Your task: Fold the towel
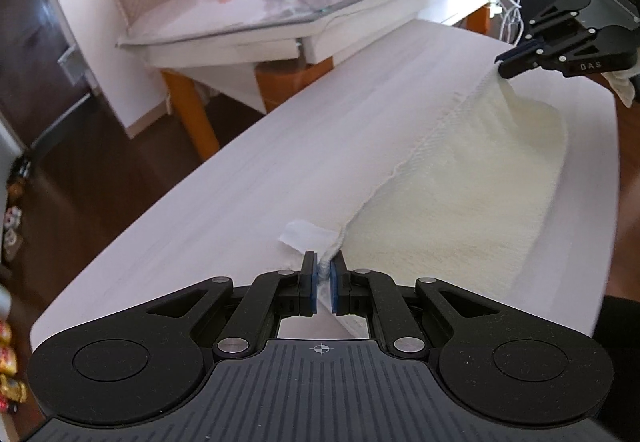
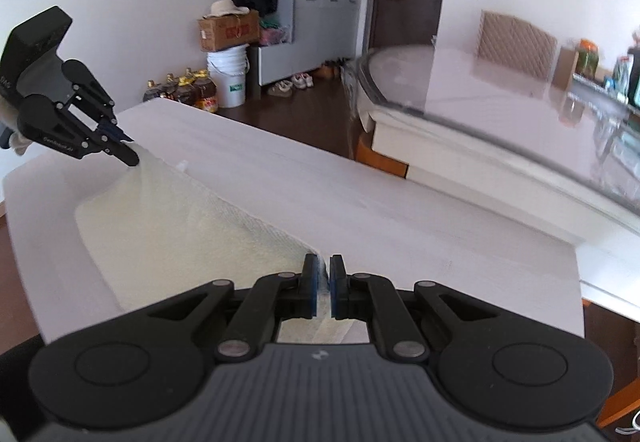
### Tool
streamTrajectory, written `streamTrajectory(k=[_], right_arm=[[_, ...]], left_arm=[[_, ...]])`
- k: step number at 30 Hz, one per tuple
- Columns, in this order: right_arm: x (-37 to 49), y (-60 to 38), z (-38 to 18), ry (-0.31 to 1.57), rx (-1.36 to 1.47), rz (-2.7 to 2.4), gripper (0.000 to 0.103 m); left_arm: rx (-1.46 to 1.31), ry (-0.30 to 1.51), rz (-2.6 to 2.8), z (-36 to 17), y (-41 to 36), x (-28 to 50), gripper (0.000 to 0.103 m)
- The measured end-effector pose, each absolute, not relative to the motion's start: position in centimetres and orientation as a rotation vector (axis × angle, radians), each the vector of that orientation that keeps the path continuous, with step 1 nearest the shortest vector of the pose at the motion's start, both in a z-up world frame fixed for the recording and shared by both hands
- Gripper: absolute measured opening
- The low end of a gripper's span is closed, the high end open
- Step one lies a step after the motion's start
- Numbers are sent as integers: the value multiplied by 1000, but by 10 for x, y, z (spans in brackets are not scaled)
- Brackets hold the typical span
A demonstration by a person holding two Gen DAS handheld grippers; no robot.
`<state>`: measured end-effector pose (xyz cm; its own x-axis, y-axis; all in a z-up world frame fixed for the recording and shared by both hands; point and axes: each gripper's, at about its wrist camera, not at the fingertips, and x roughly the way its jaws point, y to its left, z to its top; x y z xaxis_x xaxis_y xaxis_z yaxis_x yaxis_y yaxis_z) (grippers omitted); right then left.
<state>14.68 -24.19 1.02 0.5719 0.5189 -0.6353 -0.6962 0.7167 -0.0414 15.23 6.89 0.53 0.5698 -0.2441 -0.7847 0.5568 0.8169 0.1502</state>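
Observation:
A cream towel [image 1: 460, 194] lies along the white table [image 1: 240, 182], its far edge lifted at both ends. My left gripper [image 1: 325, 262] is shut on one towel corner, beside a white label [image 1: 304, 234]. My right gripper [image 1: 505, 65] is shut on the other corner, pulling it up into a peak. In the right wrist view the towel [image 2: 168, 226] runs from my right gripper [image 2: 325, 264], shut on its corner, to my left gripper [image 2: 130, 156], shut on the far corner.
A glass-topped table [image 1: 300, 2] with clutter and a chair stands beyond the white table [image 2: 380, 210]. In the right wrist view, a bucket [image 2: 228, 78], a box, bottles and shoes sit on the dark floor by the wall.

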Motion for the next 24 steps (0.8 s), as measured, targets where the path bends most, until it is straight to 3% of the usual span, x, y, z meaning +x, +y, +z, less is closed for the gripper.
streamTrajectory(k=[11, 14, 24], right_arm=[[172, -239, -23, 714, -275, 678, 8], [173, -238, -24, 711, -294, 648, 20], [146, -256, -15, 664, -196, 599, 25]], left_arm=[[387, 886, -437, -19, 78, 165, 10], [398, 879, -429, -19, 77, 161, 10], [357, 766, -429, 2, 70, 153, 11]])
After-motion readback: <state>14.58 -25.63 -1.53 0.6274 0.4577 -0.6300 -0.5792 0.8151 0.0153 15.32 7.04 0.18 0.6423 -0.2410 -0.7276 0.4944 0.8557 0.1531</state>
